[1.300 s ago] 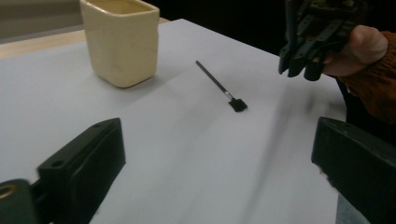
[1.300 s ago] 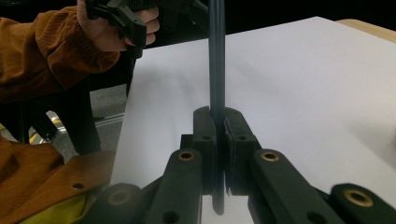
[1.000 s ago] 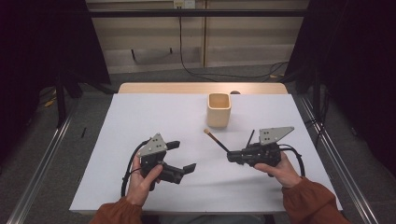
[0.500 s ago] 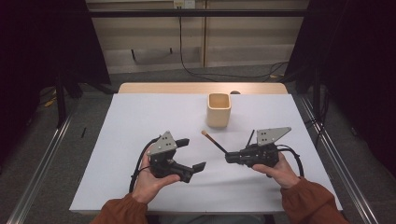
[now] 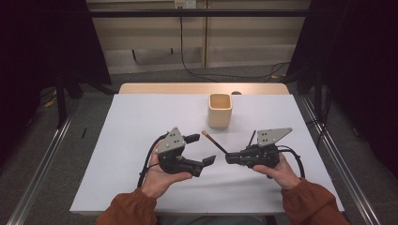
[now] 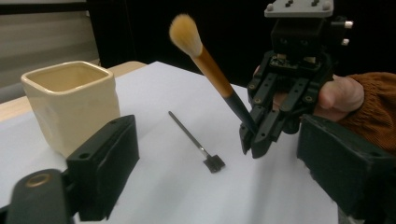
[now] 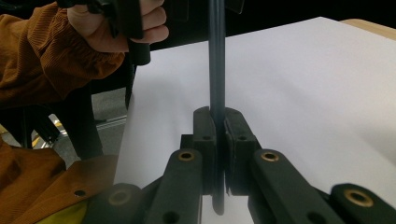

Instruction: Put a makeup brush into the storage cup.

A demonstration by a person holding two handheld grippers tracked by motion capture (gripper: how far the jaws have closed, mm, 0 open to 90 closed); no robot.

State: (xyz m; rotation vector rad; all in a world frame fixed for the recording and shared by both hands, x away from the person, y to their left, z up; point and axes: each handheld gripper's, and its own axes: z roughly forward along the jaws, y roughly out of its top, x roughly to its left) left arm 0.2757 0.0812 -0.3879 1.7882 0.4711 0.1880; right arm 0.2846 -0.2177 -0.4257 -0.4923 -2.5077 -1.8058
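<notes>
A makeup brush (image 5: 213,142) with a tan bristle head (image 6: 186,31) and a dark handle (image 7: 217,65) slants up off the white table. My right gripper (image 5: 229,158) is shut on the handle's lower end, seen as the right gripper (image 7: 217,126) with jaws pressed together. My left gripper (image 5: 202,150) is open, its jaws facing the brush from the left without touching it; the same left gripper (image 6: 219,172) frames the right gripper (image 6: 259,137). A square cream cup (image 5: 219,110), also the cup (image 6: 70,105), stands empty behind them.
A thin dark brush (image 6: 196,142) with a small flat head lies on the white table (image 5: 141,122) between the cup and the right gripper. Cables trail from both grippers. The table's wooden far edge (image 5: 178,88) runs behind the cup.
The left gripper has moved right and forward, turning its open jaws toward the brush. The right gripper has kept its hold on the brush and stayed almost in place.
</notes>
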